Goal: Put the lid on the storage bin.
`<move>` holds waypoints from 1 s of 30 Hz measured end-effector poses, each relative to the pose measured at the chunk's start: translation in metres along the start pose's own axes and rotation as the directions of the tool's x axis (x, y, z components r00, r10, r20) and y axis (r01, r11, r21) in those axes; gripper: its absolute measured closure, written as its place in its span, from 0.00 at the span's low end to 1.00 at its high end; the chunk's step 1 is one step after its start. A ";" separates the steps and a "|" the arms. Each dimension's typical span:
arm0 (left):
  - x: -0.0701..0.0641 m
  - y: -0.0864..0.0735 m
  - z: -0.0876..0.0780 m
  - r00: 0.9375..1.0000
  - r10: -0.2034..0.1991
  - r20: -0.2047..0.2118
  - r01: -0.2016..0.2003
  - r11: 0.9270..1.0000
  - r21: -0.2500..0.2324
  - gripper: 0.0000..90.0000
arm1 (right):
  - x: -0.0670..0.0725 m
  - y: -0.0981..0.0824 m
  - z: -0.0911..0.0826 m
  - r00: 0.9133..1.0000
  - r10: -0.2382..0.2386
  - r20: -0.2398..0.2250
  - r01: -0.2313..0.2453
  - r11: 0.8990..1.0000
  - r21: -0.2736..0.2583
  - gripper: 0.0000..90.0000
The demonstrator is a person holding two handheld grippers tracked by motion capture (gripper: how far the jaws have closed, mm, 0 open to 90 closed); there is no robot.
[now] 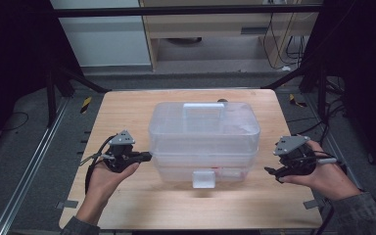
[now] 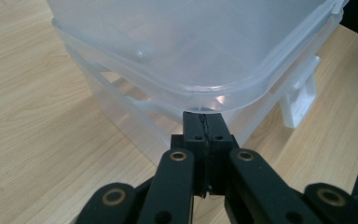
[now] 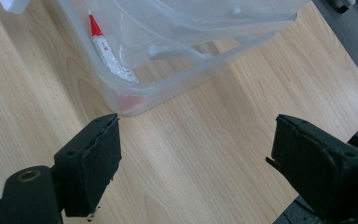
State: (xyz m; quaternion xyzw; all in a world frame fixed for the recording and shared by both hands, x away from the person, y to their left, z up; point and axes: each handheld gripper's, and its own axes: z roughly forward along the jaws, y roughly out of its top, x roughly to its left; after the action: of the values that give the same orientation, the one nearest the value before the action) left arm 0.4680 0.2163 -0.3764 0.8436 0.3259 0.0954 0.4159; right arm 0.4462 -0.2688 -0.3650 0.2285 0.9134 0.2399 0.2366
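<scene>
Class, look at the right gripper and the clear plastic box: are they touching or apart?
Apart. The right gripper view shows the right gripper with jaws wide open over bare table, wood visible between its fingertips and the clear plastic box.

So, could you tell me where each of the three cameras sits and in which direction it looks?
High view: above the person's side, looking forward and down on the table; both forearms, left gripper and right gripper show.
Left gripper view: on the left gripper, jaws shut together, facing the clear box corner.
Right gripper view: on the right gripper, jaws open, facing the box and a red-and-white tube inside.
All three views share the box and table.
</scene>
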 end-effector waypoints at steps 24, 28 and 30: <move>0.052 -0.018 -0.009 0.976 0.011 -0.219 0.009 0.996 0.090 1.00 | -0.012 -0.014 0.029 0.991 0.082 0.104 -0.087 0.996 0.037 0.17; 0.076 -0.026 0.003 0.972 -0.022 -0.235 0.051 0.992 0.115 1.00 | -0.034 -0.016 0.048 0.971 0.167 0.171 -0.179 0.982 0.053 0.22; 0.086 -0.030 0.009 0.971 -0.032 -0.239 0.064 0.990 0.128 1.00 | -0.042 -0.018 0.058 0.964 0.192 0.184 -0.205 0.977 0.056 0.25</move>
State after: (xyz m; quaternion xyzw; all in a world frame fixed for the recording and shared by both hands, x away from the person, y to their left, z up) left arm 0.5239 0.2777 -0.4140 0.8443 0.3992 0.1625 0.3184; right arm 0.5049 -0.2863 -0.4059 0.3482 0.8695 0.2067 0.2829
